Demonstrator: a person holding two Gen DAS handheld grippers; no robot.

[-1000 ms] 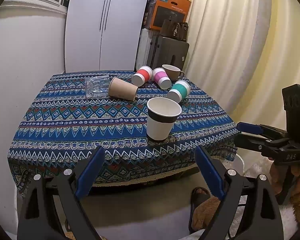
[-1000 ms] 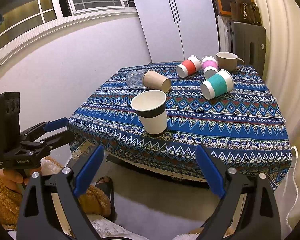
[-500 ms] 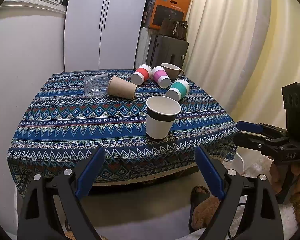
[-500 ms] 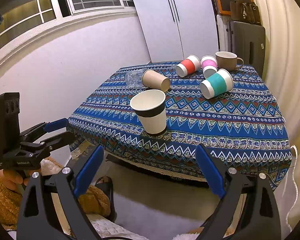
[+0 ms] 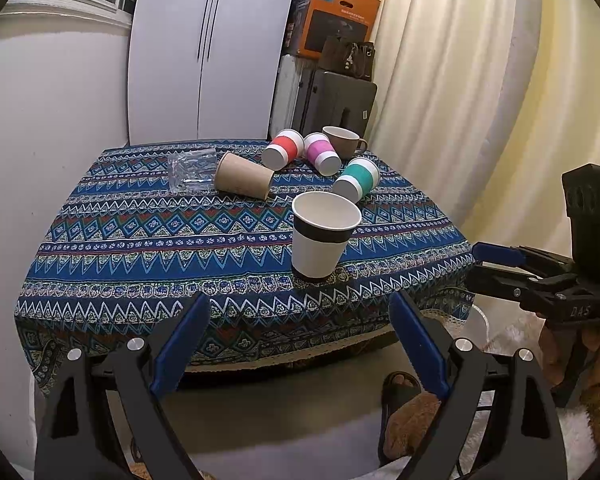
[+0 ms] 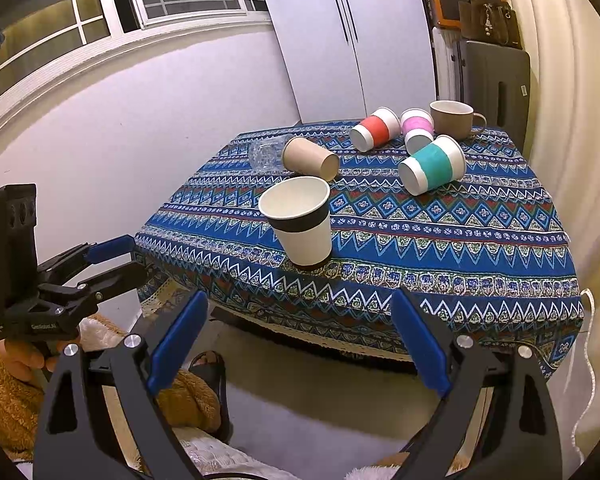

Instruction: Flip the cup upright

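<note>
Nothing has moved: your left claw (image 5: 300, 344) and right claw (image 6: 300, 344) still hang wide open, empty, off the counter (image 5: 140, 240). White cup (image 5: 323, 234) stands upright near its edge; your hands are mostly cut off.

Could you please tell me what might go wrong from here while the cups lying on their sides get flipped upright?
1. The upright white paper cup with a dark band stands near the table's front edge; reaching past could knock it off.
2. The red-banded, pink-banded and teal-banded cups lie close together; grasping one may roll the others.
</note>
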